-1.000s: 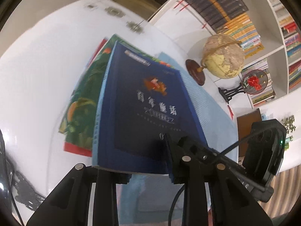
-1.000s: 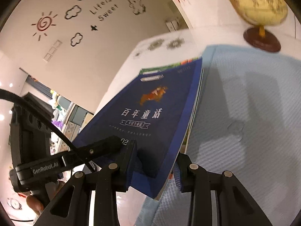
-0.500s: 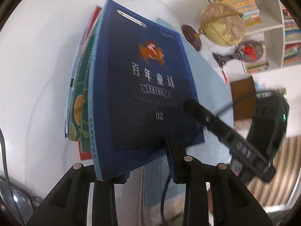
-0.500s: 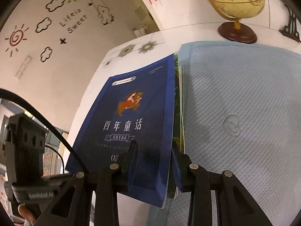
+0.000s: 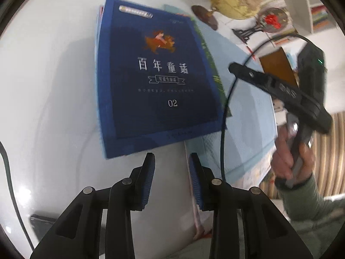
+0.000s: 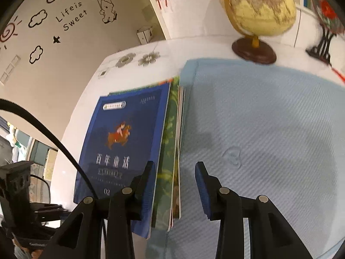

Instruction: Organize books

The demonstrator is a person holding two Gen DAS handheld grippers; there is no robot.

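Observation:
A dark blue book (image 5: 155, 75) marked 02 lies on top of a flat stack of thin books on the white table; it also shows in the right wrist view (image 6: 125, 149). A green-covered book (image 6: 169, 161) pokes out under it on the right. My left gripper (image 5: 171, 159) is open and empty, just short of the stack's near edge. My right gripper (image 6: 175, 168) is open and empty, its jaws astride the stack's near right edge above the green book. The right gripper's body (image 5: 301, 99) shows at the right of the left wrist view.
A light blue mat (image 6: 269, 129) lies to the right of the stack. A globe (image 6: 258, 10) and a red ornament on a black stand (image 6: 325, 21) stand at the back. Bookshelves (image 5: 317, 10) rise behind. The table's rounded edge (image 6: 86, 99) runs left of the stack.
Both grippers have opened and let go of the blue book. It now lies flat on the stack. The left gripper has drawn back from its near edge.

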